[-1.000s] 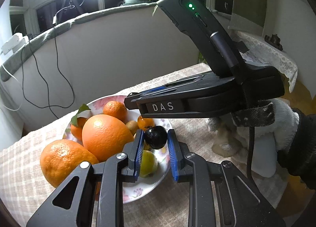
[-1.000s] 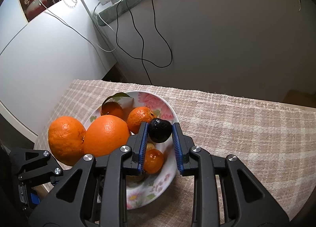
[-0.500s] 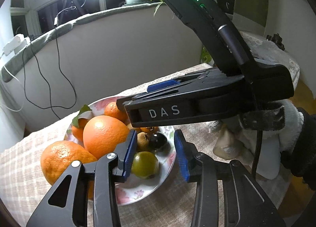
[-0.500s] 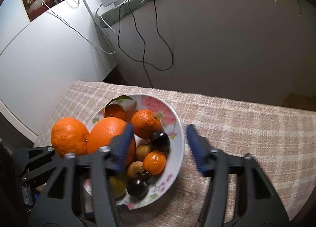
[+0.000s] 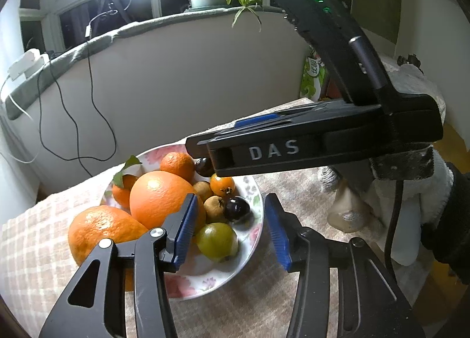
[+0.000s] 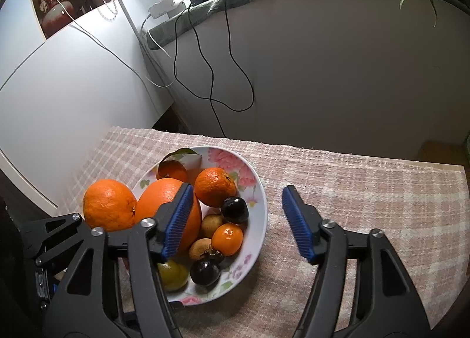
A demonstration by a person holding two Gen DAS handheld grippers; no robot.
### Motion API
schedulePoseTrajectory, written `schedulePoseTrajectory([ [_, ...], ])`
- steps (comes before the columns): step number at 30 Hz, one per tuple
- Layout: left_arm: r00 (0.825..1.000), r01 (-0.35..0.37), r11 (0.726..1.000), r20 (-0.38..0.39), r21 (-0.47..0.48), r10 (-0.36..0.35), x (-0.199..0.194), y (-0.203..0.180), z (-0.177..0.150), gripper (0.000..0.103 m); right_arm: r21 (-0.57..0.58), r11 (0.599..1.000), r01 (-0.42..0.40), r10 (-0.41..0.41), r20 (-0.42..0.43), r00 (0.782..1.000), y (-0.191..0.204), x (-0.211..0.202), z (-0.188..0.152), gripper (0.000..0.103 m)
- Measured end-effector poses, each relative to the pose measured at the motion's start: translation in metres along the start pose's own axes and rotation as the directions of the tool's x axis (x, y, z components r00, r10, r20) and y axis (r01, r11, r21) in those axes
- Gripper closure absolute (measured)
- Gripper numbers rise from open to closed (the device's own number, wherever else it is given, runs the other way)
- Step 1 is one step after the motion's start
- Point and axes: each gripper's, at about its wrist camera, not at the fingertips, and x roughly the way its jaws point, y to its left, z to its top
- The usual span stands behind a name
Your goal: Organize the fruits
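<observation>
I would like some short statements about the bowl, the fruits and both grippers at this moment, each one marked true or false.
1. The left gripper is open and holds nothing. True.
2. The right gripper is shut on a dark plum. False: it is open; both dark plums lie in the bowl.
3. The bowl has a flower pattern. True.
4. One orange sits at the bowl's edge, beside the big orange. True.
5. The tablecloth is plain blue. False: it is pinkish checked.
</observation>
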Motion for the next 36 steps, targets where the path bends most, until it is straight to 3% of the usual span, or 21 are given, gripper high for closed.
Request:
schedulePoseTrajectory([
  [6, 1.000, -0.004, 1.000, 0.008, -0.006, 0.004, -0.007, 0.001, -0.001, 0.050, 0.009, 1.000, 0.014, -0.014, 0.023, 1.000, 0.001, -0.013, 0.000, 0.020],
  [10, 1.000, -0.010, 1.000, 0.017, -0.009, 0.010, -0.013, 0.003, -0.001, 0.041, 0.014, 1.000, 0.024, -0.025, 0.036, 0.999, 0.003, -0.023, -0.001, 0.016],
  [18, 0.999, -0.016, 0.999, 0.031, -0.040, 0.017, -0.032, 0.011, -0.006, 0.039, 0.030, 0.997, 0.076, -0.078, 0.078, 0.994, 0.010, -0.051, -0.011, 0.012],
  [29, 0.996, -0.023, 0.991, 0.078, -0.128, 0.033, -0.076, 0.030, -0.030, 0.037, 0.043, 0.977, 0.210, -0.214, 0.137, 0.967, 0.046, -0.100, -0.043, 0.006],
  [36, 0.991, -0.035, 0.984, 0.121, -0.175, 0.056, -0.111, 0.040, -0.051, 0.036, 0.051, 0.954, 0.294, -0.298, 0.178, 0.938, 0.083, -0.130, -0.064, 0.001],
])
